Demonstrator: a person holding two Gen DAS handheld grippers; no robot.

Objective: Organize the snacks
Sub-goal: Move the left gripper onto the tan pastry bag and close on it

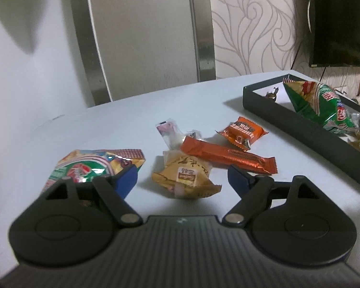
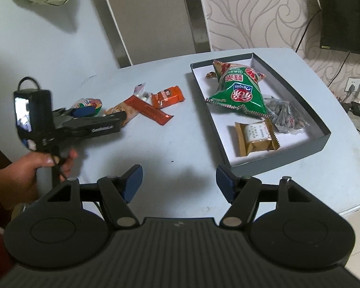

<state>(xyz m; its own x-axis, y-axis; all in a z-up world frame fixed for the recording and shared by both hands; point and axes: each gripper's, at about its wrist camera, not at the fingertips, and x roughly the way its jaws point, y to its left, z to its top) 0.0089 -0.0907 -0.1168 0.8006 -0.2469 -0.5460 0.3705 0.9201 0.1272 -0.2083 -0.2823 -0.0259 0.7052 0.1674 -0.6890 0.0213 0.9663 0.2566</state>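
The left gripper (image 1: 182, 180) stood spread, empty, around a tan pastry packet (image 1: 186, 176) on the table (image 1: 108, 124); the right gripper (image 2: 177, 183) hung open, empty, near the grey box (image 2: 321, 141). Judged step: picking. Next, closing squarely on the packet, clear of the orange wafer bar (image 1: 228, 156).
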